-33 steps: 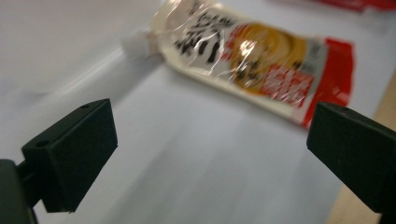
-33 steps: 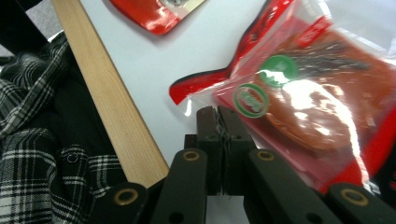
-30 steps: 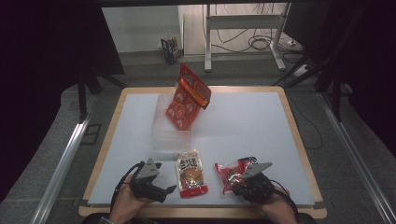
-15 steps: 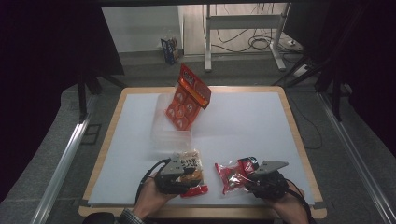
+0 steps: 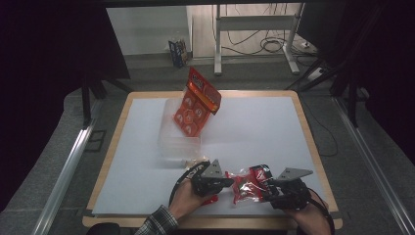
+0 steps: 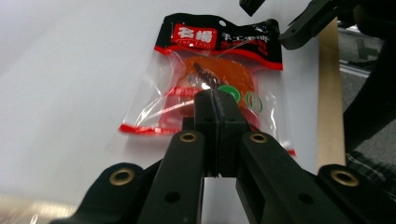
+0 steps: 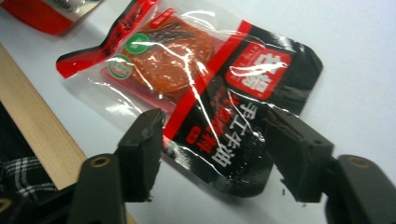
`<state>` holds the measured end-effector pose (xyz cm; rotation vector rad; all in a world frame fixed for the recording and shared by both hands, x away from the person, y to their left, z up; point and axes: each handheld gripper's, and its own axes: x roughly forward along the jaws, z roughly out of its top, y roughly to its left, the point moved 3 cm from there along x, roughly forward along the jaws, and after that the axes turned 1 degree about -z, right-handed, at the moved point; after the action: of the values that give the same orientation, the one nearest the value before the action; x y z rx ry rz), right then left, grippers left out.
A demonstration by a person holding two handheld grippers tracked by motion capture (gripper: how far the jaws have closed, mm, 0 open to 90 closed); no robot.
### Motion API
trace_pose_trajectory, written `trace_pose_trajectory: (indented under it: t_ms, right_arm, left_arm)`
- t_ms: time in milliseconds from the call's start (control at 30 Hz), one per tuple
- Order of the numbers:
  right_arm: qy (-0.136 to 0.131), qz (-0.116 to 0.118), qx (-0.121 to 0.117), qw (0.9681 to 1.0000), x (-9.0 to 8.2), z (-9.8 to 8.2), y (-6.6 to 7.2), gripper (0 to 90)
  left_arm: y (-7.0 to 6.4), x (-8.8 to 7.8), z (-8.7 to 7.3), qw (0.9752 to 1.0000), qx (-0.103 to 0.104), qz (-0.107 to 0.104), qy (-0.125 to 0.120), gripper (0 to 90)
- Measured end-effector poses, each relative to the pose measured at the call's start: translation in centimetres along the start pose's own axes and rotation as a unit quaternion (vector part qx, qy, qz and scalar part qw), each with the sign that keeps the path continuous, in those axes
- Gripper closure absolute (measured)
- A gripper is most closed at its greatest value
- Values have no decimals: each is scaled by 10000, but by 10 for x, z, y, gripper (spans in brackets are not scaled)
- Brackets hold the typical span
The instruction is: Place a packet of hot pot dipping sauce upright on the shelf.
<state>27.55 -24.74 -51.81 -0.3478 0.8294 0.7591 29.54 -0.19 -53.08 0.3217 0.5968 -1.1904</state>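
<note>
A red-and-black snack packet lies flat near the table's front edge, between my two grippers. My left gripper is shut. Its jaws have just been closing, and their tips now sit over the packet's clear end. I cannot tell whether they pinch the film. My right gripper is open and its jaws have just been opening. They straddle the packet's black end without pressing on it. The right gripper's jaws also appear at the far end of the packet in the left gripper view.
A second snack packet lies mostly under my left hand. An orange bag stands tilted in a clear plastic container at mid-table. The wooden table edge runs close in front.
My left gripper moved right, across the second packet to the red-and-black one, and its jaws closed. My right gripper's jaws opened off the packet's black end and drew slightly right.
</note>
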Motion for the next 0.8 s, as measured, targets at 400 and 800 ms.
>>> trace_pose_trajectory:
  t_ms: [400, 800]
  right_arm:
    - [-125, 2, 392, 9992, -2, -2, -7, 239]
    - [-101, 262, 731, 9969, 5, -2, -10, 160]
  left_arm:
    - [2, 18, -5, 9973, 73, 100, 728, 891]
    - [2, 18, -9, 9947, 150, 140, 1004, 900]
